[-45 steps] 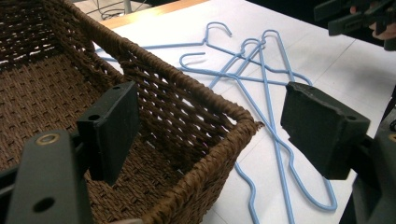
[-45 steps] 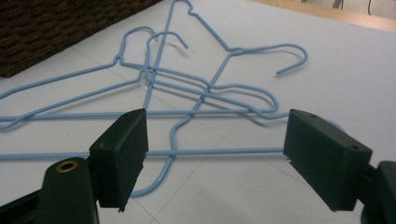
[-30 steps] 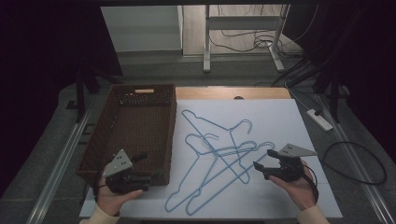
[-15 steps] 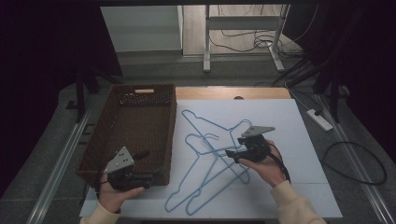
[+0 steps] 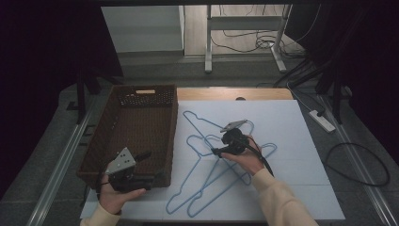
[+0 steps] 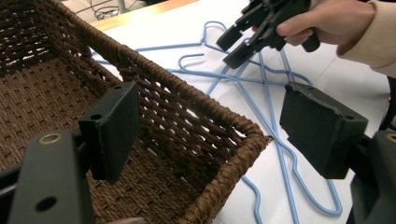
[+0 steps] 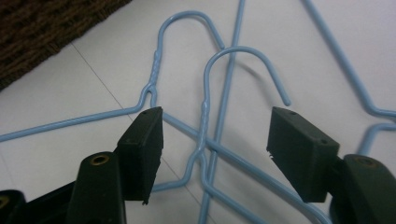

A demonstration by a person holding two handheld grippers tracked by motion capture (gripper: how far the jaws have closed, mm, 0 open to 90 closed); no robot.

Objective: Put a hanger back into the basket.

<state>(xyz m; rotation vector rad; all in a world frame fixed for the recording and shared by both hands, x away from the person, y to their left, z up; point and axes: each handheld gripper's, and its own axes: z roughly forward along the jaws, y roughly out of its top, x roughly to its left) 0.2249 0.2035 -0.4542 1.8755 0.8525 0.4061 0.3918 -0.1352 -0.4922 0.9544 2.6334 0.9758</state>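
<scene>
Beside the empty basket (image 5: 136, 127), all blue hangers (image 5: 211, 174) lie unpicked; the right gripper (image 5: 217, 151), jaws closing, straddles one neck; left gripper (image 5: 153, 178) gapes.

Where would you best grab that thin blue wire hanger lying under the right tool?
Probably at the twisted neck of the thin blue wire hanger, coming from above: it lies flat on the white table sheet, and the right tool already straddles that neck, open.

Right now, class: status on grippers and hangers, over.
Right gripper open, jaws closing astride one hanger's neck. Left gripper open over basket corner. Hangers tangled.
</scene>
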